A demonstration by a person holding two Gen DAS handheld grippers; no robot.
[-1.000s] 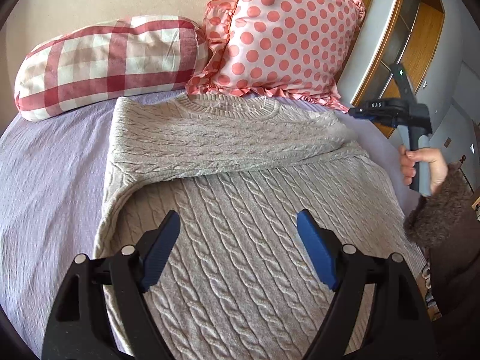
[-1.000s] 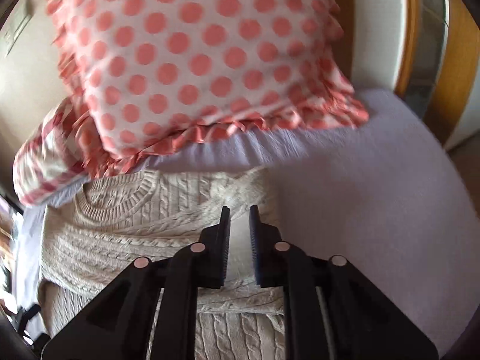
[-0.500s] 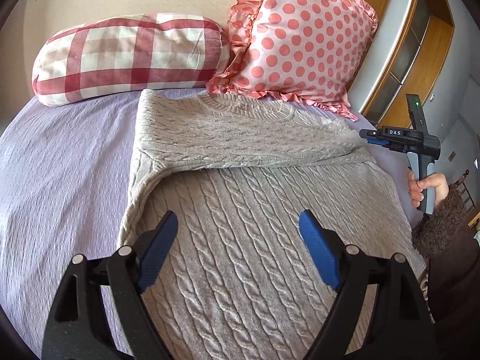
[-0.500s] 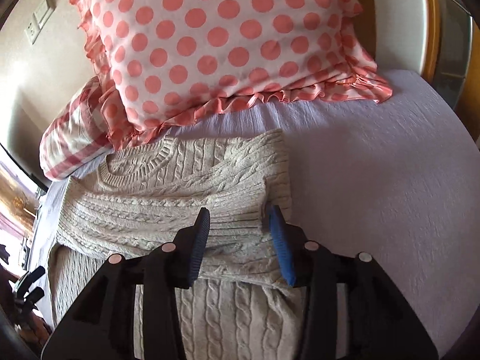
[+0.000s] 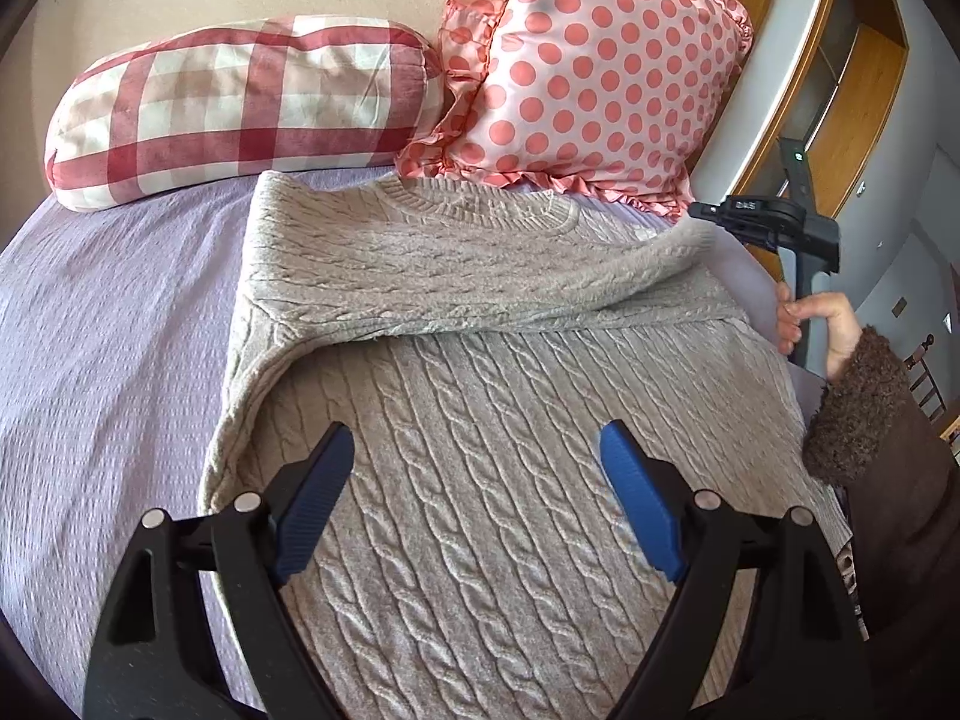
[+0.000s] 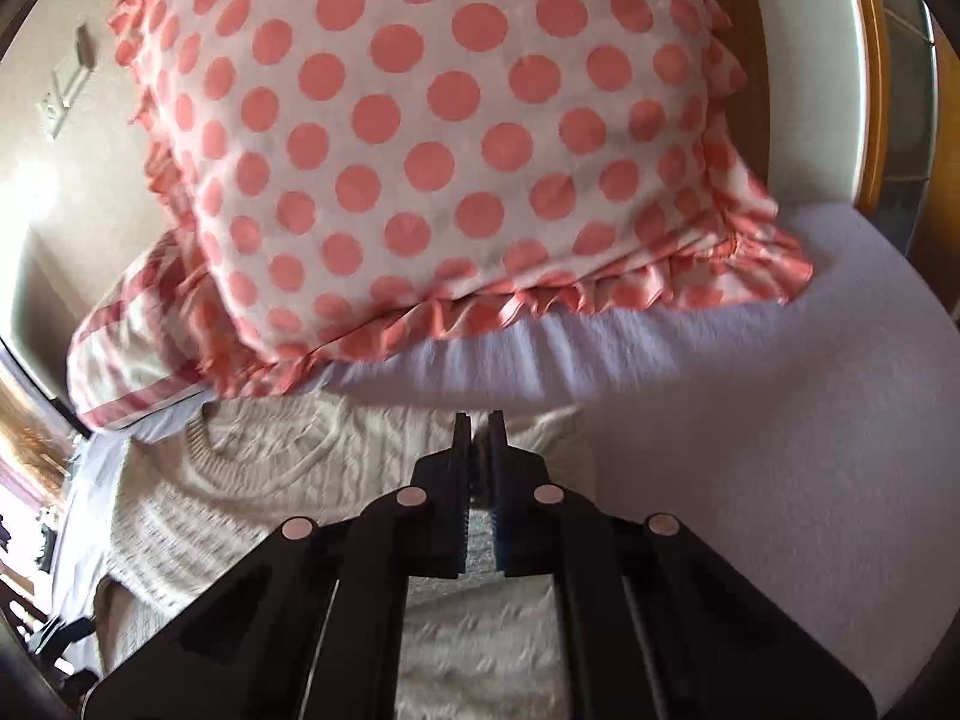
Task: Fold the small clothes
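Observation:
A grey cable-knit sweater (image 5: 480,420) lies flat on the lilac bed sheet (image 5: 108,360), collar toward the pillows, with one sleeve folded across the chest. My left gripper (image 5: 477,498) is open and empty, hovering above the sweater's lower body. My right gripper (image 6: 479,450) is shut on the sweater's sleeve end (image 6: 480,546) at its right shoulder; in the left wrist view it (image 5: 708,219) lifts that fabric corner slightly off the bed.
A red-checked pillow (image 5: 240,108) and a pink polka-dot ruffled pillow (image 5: 588,72) lean against the wall behind the collar. A wooden and grey headboard or cabinet (image 5: 840,90) stands to the right. Bare sheet (image 6: 780,450) lies right of the sweater.
My right gripper opened over the sleeve end half a second ago and has now shut on it, lifting it slightly. The left gripper has stayed open and drifted left over the sweater.

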